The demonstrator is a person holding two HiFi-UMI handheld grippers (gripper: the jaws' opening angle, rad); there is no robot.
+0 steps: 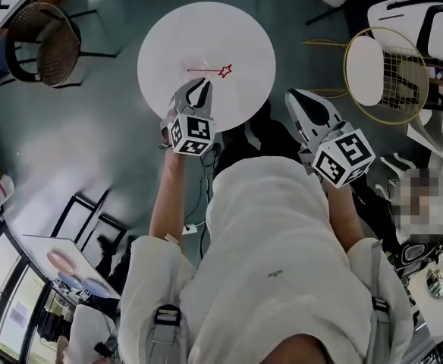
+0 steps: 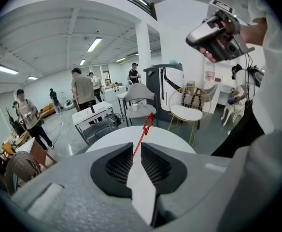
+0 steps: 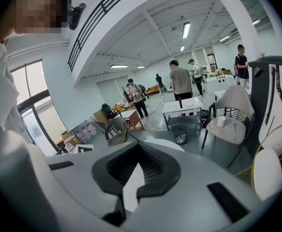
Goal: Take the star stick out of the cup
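The red star stick shows over the round white table, its star at the right end. In the left gripper view the star stick rises from between the jaws, up and to the right, with the star above the table's far edge. My left gripper is shut on the stick's lower end. My right gripper is off the table's right side, raised, shut and holding nothing; it also appears as the right gripper. No cup shows in any view.
A dark wicker chair stands left of the table. A gold wire chair with a white seat stands at the right, with a white chair behind it. Several people, desks and chairs fill the room beyond the table.
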